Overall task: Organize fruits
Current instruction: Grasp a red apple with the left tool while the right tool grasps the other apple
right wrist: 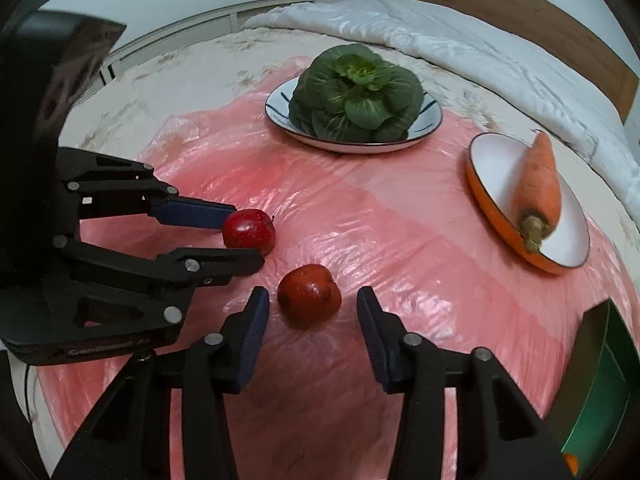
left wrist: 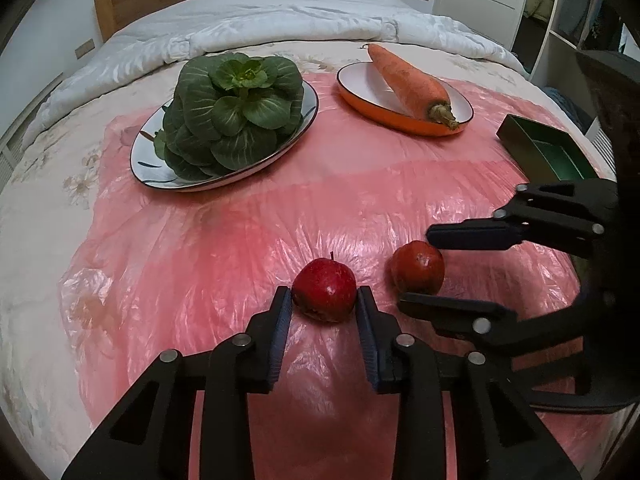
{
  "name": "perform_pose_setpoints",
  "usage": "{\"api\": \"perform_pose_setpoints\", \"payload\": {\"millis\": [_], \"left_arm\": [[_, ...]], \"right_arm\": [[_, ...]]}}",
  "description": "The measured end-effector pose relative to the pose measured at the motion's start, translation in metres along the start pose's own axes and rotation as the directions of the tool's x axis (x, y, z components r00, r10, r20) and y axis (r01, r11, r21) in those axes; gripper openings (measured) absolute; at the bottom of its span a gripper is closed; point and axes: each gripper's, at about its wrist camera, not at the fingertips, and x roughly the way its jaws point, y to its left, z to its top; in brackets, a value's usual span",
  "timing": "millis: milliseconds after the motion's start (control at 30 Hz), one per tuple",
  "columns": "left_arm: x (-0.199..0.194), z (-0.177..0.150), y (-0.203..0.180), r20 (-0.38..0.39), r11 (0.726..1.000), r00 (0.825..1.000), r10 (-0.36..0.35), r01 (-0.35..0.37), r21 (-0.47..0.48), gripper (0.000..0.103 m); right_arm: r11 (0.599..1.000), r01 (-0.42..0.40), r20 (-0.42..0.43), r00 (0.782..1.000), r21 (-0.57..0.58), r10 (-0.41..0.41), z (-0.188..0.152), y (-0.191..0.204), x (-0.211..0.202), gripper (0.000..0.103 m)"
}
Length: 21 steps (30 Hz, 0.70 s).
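Both grippers are down on the pink plastic sheet (left wrist: pixel 224 240) that's spread over the bed. The left gripper (left wrist: pixel 325 300) has its pads pressed right against a shiny red apple (left wrist: pixel 325 294), one pad on each side, so it's pinching that one where it sits on the sheet. From the right wrist camera you can see the same grip side-on, the fingers clamped around the apple.

The right gripper (right wrist: pixel 310 300) is spread around the second, duller apple (right wrist: pixel 309 295), with a gap showing on both sides, so nothing is gripped there. This apple sits just beside the shiny apple, apart from it.

Beyond the shiny apple, a white plate with a dark rim (left wrist: pixel 152 160) carries a big head of bok choy (left wrist: pixel 236 110). Off to the right of that, an orange dish (left wrist: pixel 400 114) holds a carrot (left wrist: pixel 412 80) lying across it. A dark green tray (left wrist: pixel 548 152) sits at the sheet's edge, well to the right of the apples.
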Motion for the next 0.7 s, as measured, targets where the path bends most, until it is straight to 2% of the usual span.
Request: {"api": "perform_pose_setpoints", "payload": {"millis": [67,100,533,700], "left_arm": [[0.001,0.001,0.002,0.000,1.000,1.000,-0.008,0.008,-0.004,0.028],[0.003,0.001,0.002,-0.001,1.000,1.000,-0.011,0.011,-0.005,0.028],[0.013,0.006,0.002,-0.022,1.000,1.000,-0.012,0.012,0.011,0.028],[0.012,0.003,0.003,0.002,1.000,1.000,-0.010,0.010,0.012,0.028]], "right_arm": [[1.000,-0.012,-0.008,1.000,-0.010,0.012,0.002,0.000,0.005,0.055],[1.000,-0.019,-0.014,1.000,-0.015,0.019,0.003,0.000,0.008,0.052],[0.999,-0.029,-0.023,0.999,0.027,0.030,0.001,-0.005,0.017,0.052],[0.999,-0.032,-0.015,0.999,0.039,0.032,0.001,-0.006,0.018,0.051]]}}
